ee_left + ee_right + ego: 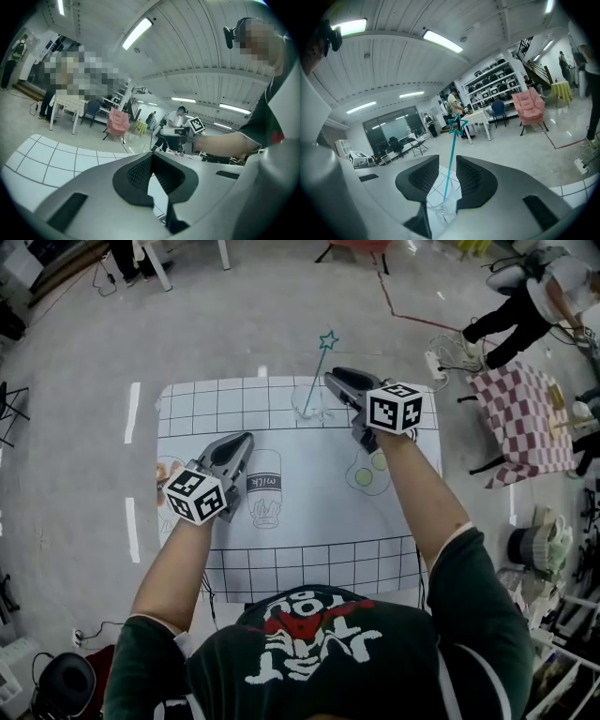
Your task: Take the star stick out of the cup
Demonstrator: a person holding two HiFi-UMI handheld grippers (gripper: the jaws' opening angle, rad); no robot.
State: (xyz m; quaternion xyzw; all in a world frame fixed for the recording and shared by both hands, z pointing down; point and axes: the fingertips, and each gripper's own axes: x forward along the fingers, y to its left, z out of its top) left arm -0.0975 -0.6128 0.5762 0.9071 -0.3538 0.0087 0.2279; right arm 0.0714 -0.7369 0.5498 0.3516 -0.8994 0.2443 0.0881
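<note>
Straddling star stick (453, 140) in cup (443, 209), right hand-held gripper (447, 161) parted; left hand-held gripper (151, 156) closed, empty.

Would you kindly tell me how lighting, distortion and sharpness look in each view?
Head view: even overhead light, soft shadows on the table mat, edges bowed by the wide lens. Left gripper view: strong fisheye curve, a bright ceiling strip light, mosaic patches laid over it. Right gripper view: the star stick is sharp between the right gripper's parted jaws, the clear cup faint.
</note>
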